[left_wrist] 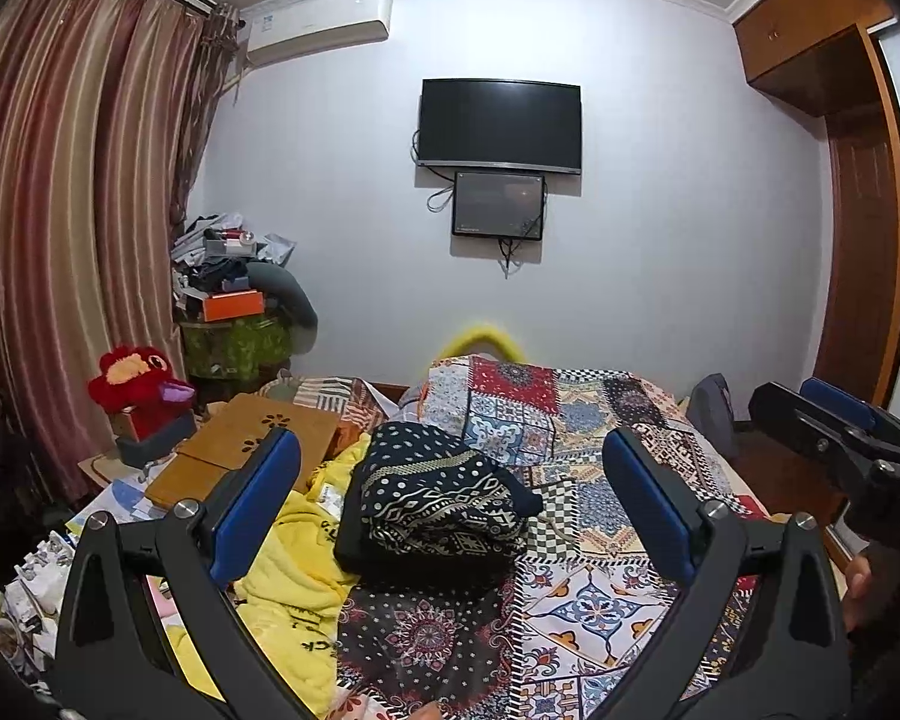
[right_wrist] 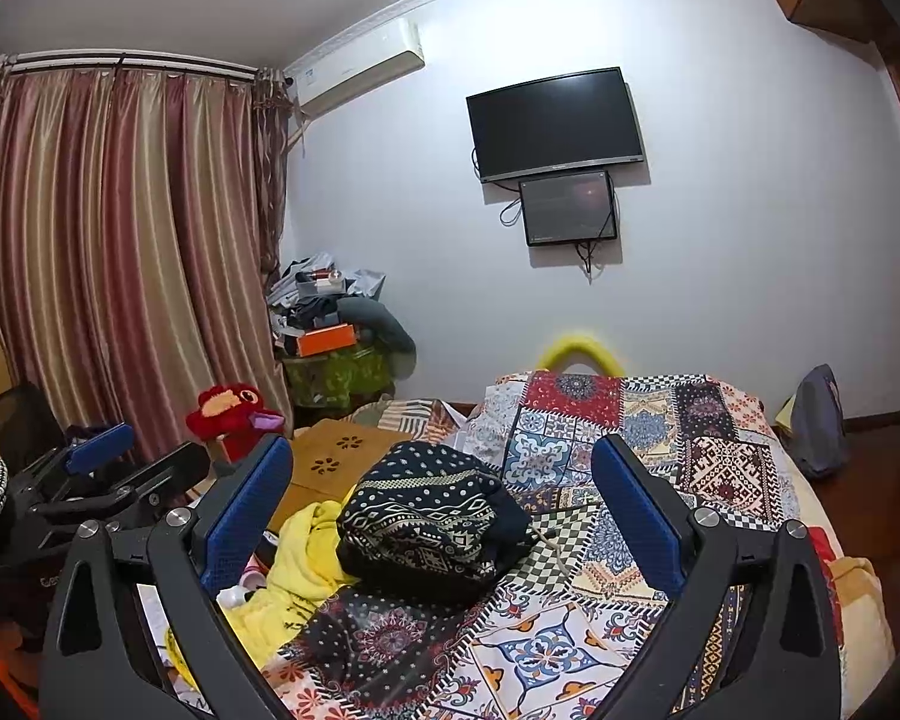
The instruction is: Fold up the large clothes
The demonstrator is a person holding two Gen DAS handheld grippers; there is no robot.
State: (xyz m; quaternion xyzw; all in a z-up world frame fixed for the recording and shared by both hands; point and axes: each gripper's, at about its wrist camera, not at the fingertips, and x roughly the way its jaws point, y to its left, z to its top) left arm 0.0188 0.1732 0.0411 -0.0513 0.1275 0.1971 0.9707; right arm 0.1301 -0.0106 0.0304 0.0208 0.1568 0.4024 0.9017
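A dark navy garment with white dots and geometric bands lies as a folded bundle on the patchwork bedspread. My left gripper is open, with blue pads wide apart, and the bundle lies ahead between its fingers, untouched. My right gripper is open in the same way, framing the same bundle. At the right edge of the left wrist view the right gripper hovers over the bed, a hand behind it. The left gripper shows at the left of the right wrist view.
A crumpled yellow cloth lies left of the bundle. Further left are a wooden lap desk, a red plush toy and clutter. A wall with a TV stands behind, a wardrobe to the right.
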